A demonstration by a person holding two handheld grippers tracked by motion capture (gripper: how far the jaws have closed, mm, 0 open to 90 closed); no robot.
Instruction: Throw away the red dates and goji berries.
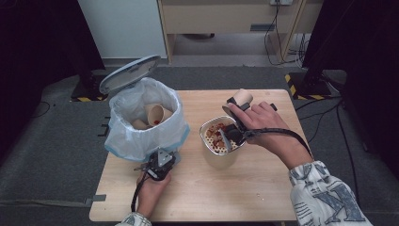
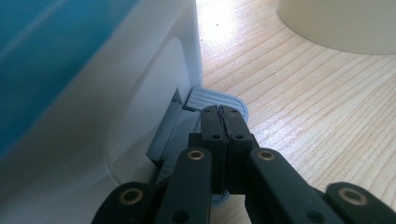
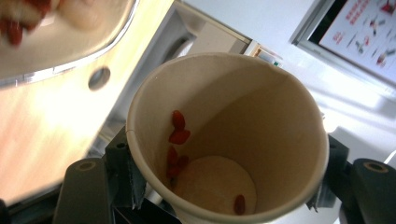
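Here, at the left of the wooden table (image 1: 263, 188), a white pedal bin (image 1: 143, 120) lined with a pale plastic bag stands with its grey lid (image 1: 129, 73) raised, and several paper cups lie inside it. Just near of the bin, the left gripper (image 1: 160, 165) rests low by its base; in the left gripper view its jaws are pressed together with nothing between them, their tips (image 2: 222, 112) on the grey ribbed pedal (image 2: 217, 99) that sticks out from the bin's foot.

To the right, near the middle of the table, stands a metal strainer bowl (image 1: 219, 141) holding pale and red bits of food. The right gripper (image 1: 236, 112) hovers above the bowl's far right rim and grips a paper cup (image 1: 243, 98), tipped so that its mouth points down toward the bowl. In the right gripper view the jaws clasp the cup (image 3: 229, 140) on both sides of its wall, and a few red berries (image 3: 179, 133) cling to its inner side, with one more at its bottom. The bowl's rim (image 3: 70, 58) shows at the upper left there.
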